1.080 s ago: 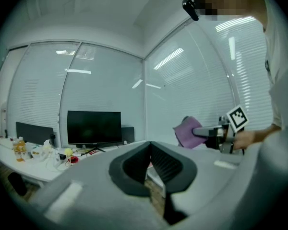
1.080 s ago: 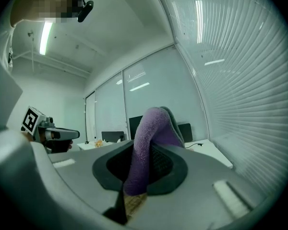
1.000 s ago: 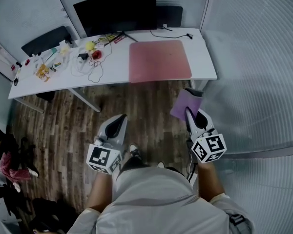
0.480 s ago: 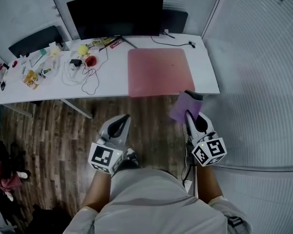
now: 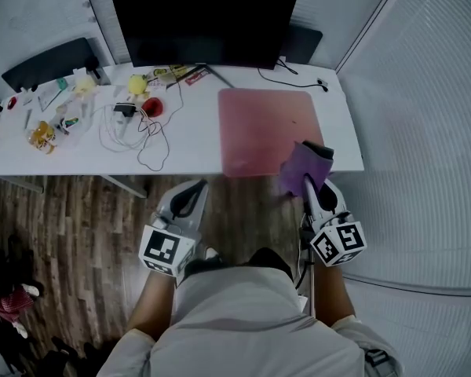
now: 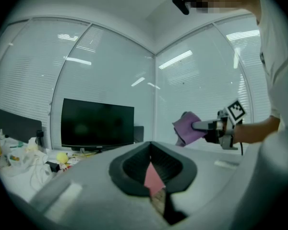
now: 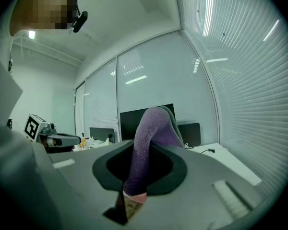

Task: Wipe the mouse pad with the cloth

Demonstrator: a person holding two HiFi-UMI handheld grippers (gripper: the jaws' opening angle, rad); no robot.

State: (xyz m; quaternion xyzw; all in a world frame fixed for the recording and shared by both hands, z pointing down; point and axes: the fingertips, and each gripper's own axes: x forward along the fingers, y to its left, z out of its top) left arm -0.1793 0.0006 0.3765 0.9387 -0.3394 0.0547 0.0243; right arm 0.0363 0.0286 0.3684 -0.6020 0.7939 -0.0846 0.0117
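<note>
**Q:** Which surfaces are soft?

**A:** The purple fuzzy cloth (image 5: 300,165), lower right of centre in the head view, shows a napped, matt pile. The pink rectangular mouse pad (image 5: 267,124) looks matt and even, with no gloss.

**Q:** And the hard ones?

**A:** The white table top (image 5: 188,144) is smooth with a faint sheen. The brown plank floor (image 5: 71,210), lower left, shows wood grain. The left gripper (image 5: 195,187) and right gripper (image 5: 308,181) have grey matt shells, plastic by appearance, with black matt jaw linings.
</note>
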